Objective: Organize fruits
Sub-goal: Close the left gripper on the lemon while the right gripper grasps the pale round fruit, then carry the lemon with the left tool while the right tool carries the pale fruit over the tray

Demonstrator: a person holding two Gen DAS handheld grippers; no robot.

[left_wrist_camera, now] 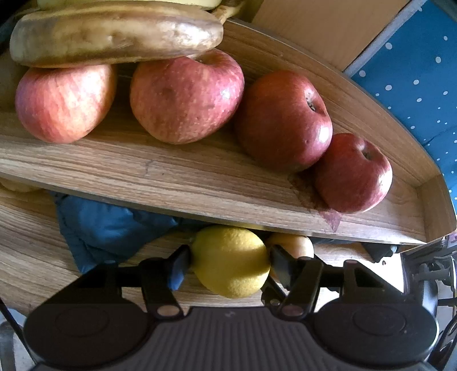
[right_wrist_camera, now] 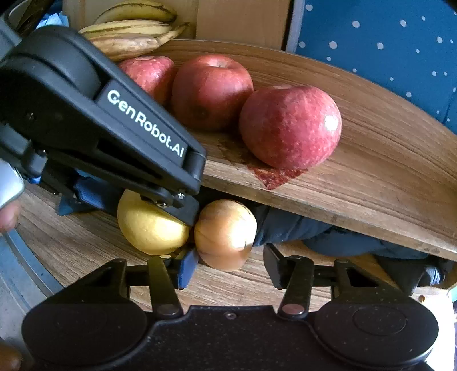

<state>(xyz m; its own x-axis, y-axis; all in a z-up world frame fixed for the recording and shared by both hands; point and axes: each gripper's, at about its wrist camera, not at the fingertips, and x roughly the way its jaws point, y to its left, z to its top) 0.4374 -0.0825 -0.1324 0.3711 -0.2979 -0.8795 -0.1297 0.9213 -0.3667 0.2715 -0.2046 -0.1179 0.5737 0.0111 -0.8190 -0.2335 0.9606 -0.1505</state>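
The left tool (left_wrist_camera: 230, 261) is angled steeply downward, its 2 pads pressed against opposite sides of a yellow fruit (left_wrist_camera: 231, 261). The right tool (right_wrist_camera: 230, 266) is likewise tilted down, its jaws set around a pale round fruit (right_wrist_camera: 225, 235); contact cannot be judged.

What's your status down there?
Left gripper shut on lemon. Right gripper straddling onion, fingers not touching. Upper shelf overhangs both.

You're in a home — wooden fruit shelf (left_wrist_camera: 200, 182), overripe bananas (right_wrist_camera: 128, 31), cardboard box (left_wrist_camera: 328, 25), dotted blue mat (right_wrist_camera: 385, 37).
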